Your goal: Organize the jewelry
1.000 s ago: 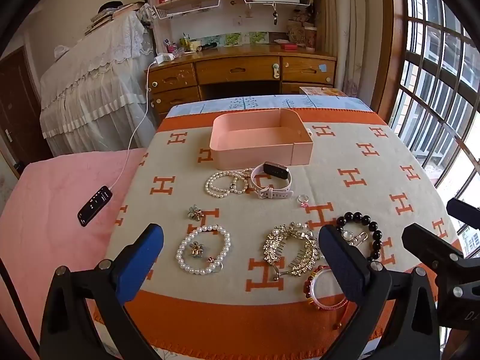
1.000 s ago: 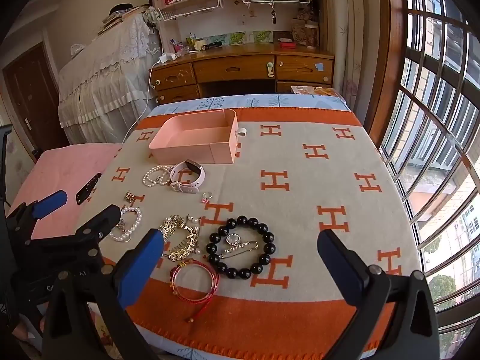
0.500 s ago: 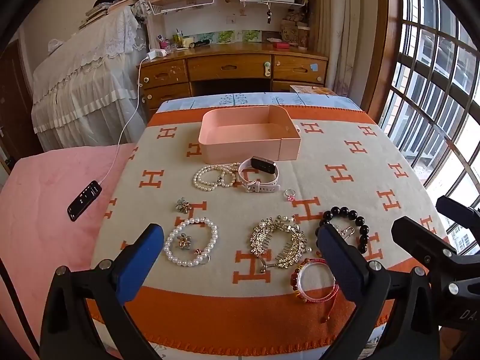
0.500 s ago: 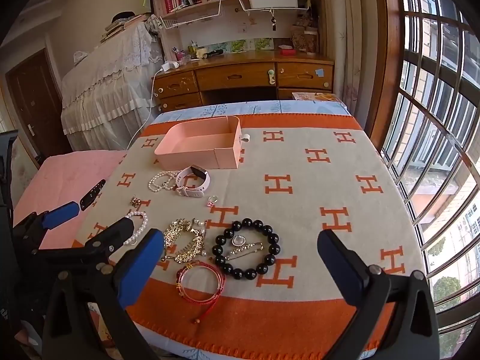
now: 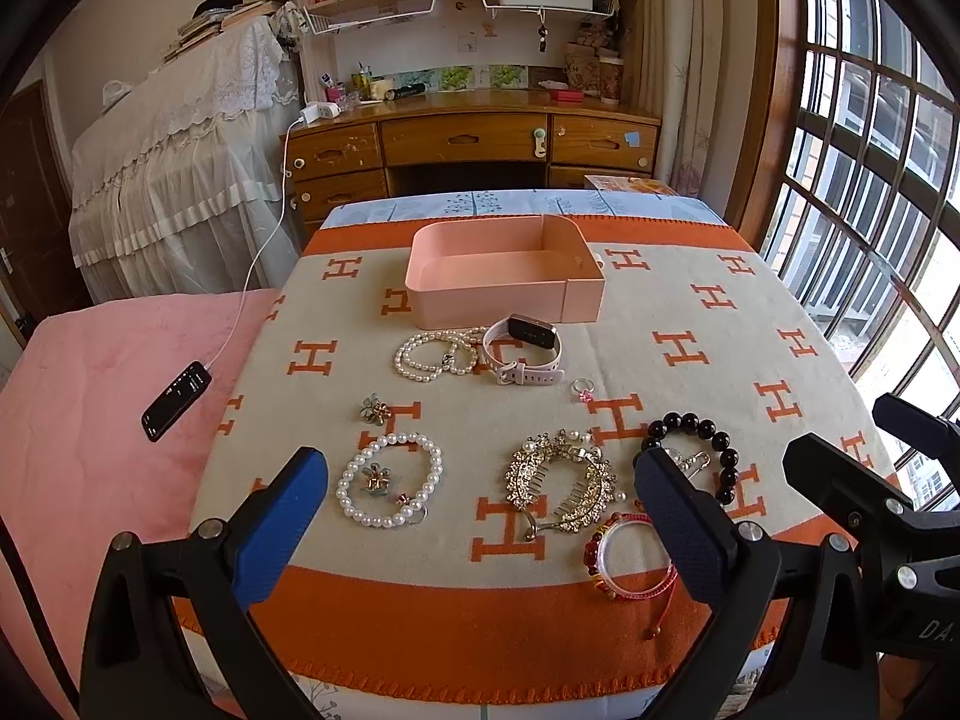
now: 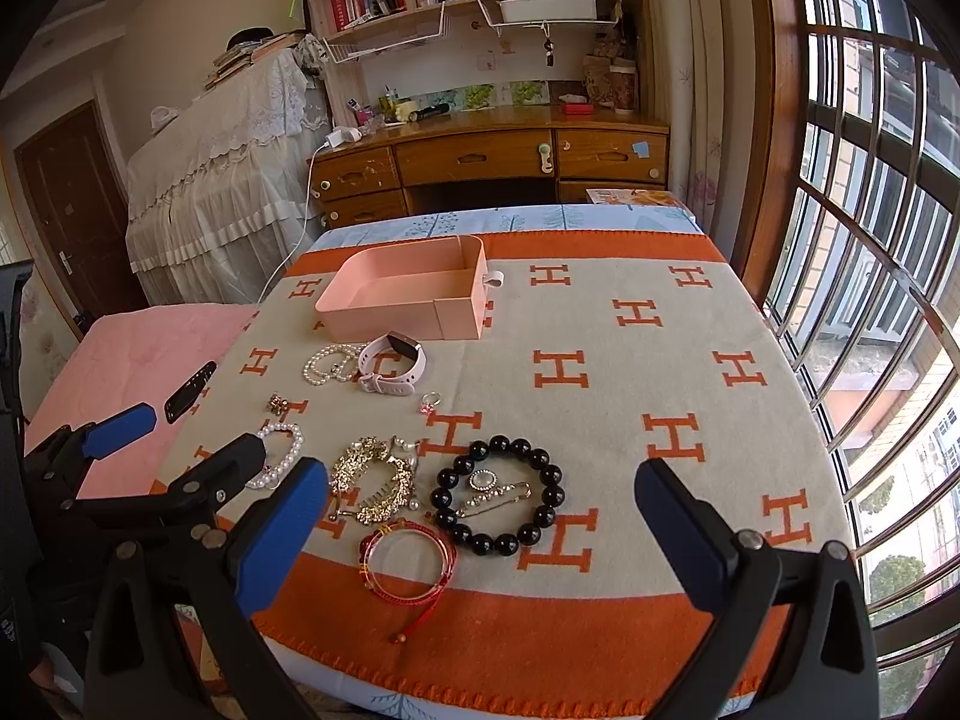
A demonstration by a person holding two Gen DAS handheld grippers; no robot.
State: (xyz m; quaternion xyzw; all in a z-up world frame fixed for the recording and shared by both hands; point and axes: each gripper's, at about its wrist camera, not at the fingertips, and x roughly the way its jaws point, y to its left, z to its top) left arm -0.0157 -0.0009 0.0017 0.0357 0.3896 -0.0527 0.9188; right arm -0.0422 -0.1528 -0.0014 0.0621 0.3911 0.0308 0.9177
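Lying on the pink bed cover (image 5: 90, 396) at far left is a black phone (image 5: 176, 401) on a white cable; beside it the orange-and-cream H-patterned blanket (image 5: 678, 312) carries all the jewelry. Going rightward in the left wrist view: a small flower brooch (image 5: 375, 410); a white pearl bracelet (image 5: 389, 479) ringing two small charms; a pearl necklace (image 5: 433, 355) touching a white-strapped smartwatch (image 5: 523, 349); a gold rhinestone hair comb (image 5: 561, 487); a small pink-stone ring (image 5: 582, 387); a red string bracelet (image 5: 627, 558) just beside the comb; a black bead bracelet (image 5: 699, 450) partly hidden behind a claw finger. The pink open box (image 5: 504, 279) sits beyond the watch, nothing visible in it. The left claw (image 5: 477, 516) hangs released, jaws spread wide above the near pieces, gripping nothing; the right claw (image 6: 480, 531) is likewise spread wide over the black beads, which ring a small silver pin (image 6: 489, 489), and holds nothing.
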